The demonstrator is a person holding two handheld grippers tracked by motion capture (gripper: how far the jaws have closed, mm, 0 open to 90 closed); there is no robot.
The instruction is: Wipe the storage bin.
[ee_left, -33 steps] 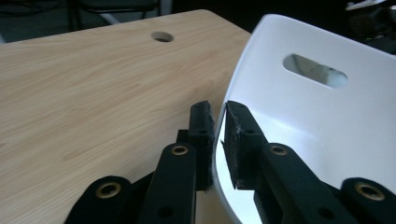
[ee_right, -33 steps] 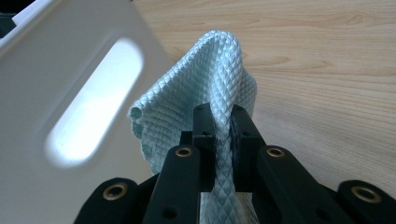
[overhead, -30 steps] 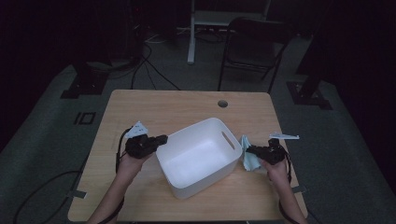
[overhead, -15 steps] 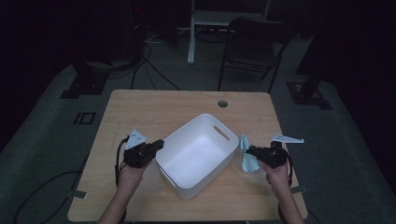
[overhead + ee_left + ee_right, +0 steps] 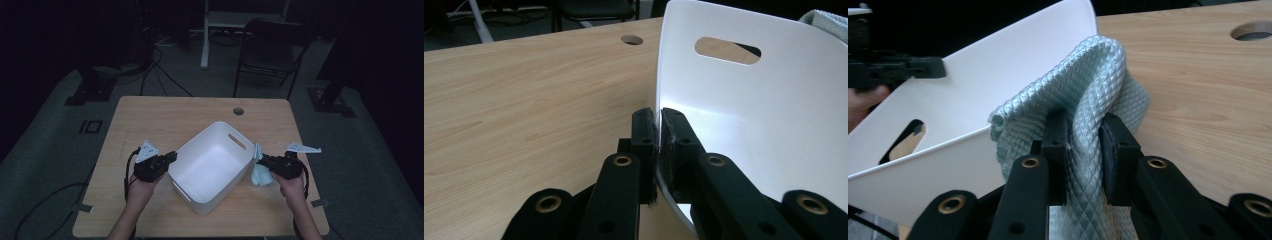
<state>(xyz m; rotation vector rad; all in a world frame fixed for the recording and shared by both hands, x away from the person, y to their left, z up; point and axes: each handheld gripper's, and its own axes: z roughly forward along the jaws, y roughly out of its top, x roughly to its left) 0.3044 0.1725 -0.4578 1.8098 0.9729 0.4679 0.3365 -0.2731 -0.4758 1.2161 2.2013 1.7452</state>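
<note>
Left gripper [image 5: 658, 135] fingers pinching white bin [image 5: 212, 165] rim, tilting it on table [image 5: 165, 115]. Right gripper [image 5: 1083, 142] fingers, just opening slightly, gripping pale quilted cloth [image 5: 1088, 85] beside bin's outer wall. Risks: thin rim slipping free, bin dropping; loosening hold letting cloth fall outside.

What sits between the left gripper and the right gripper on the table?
The white bin, seen in the high view. The left gripper pinches its rim; the right gripper, jaws just opening, has the pale blue cloth between them.
</note>
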